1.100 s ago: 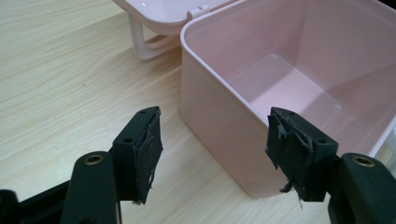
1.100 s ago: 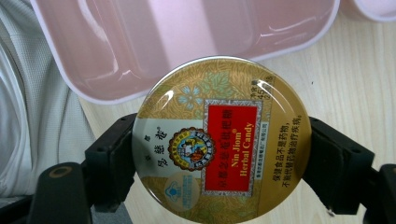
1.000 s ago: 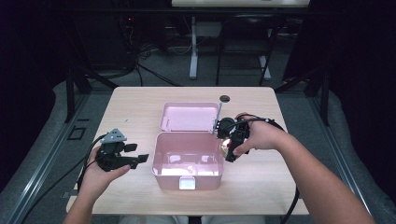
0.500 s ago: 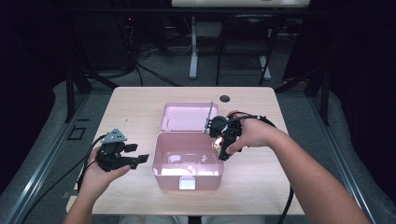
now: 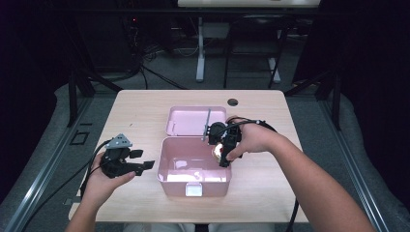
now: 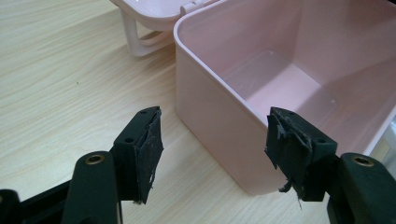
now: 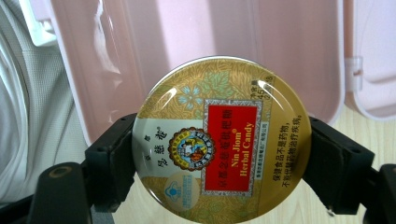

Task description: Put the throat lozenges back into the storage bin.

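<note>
high view, left to right: left gripper (image 5: 145, 166) rests on the light wooden table (image 5: 140, 108), jaws apart and empty, beside the open pink plastic box (image 5: 167, 181). right gripper (image 5: 223, 155) clamps the round gold candy tin (image 7: 222, 145) by its rim over the box's right side. lower the tin level to the floor of the box, then release.

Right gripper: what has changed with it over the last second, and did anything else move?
The right gripper, shut on the candy tin, has moved from beside the pink box to above its open right side. The left gripper stays open left of the box; box and lid are unmoved.
</note>
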